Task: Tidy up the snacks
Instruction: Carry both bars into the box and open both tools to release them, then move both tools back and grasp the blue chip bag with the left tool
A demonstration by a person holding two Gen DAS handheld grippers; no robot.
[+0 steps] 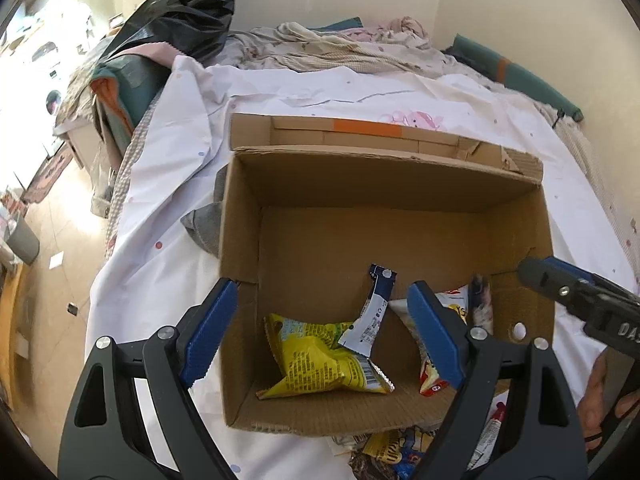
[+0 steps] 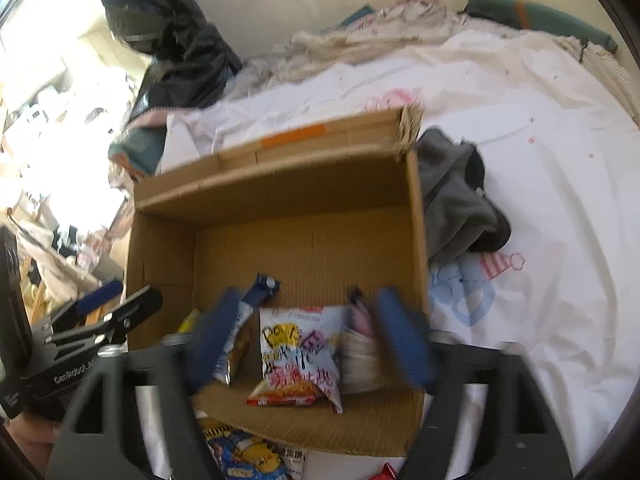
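Cardboard forms the open box that stands on a bed under a white sheet, its far flap folded back and marked with an orange strip of tape. From the left wrist view the left gripper hangs over the box's near left corner with its blue pads spread wide and nothing between them; one pad lies outside the left wall, the other inside. Below it on the box floor rest a yellow snack bag and a blue and white packet leaning on it, details the right wrist view mostly hides behind its own blurred fingers. That right view shows instead a white snack bag with coloured lettering lying flat near the front wall, under the right gripper, whose pads also stand wide apart and empty. It alone reveals a dark grey garment bunched against the box's right side. More snack packets lie on the sheet just in front of the box. Each view catches the other gripper at its edge.
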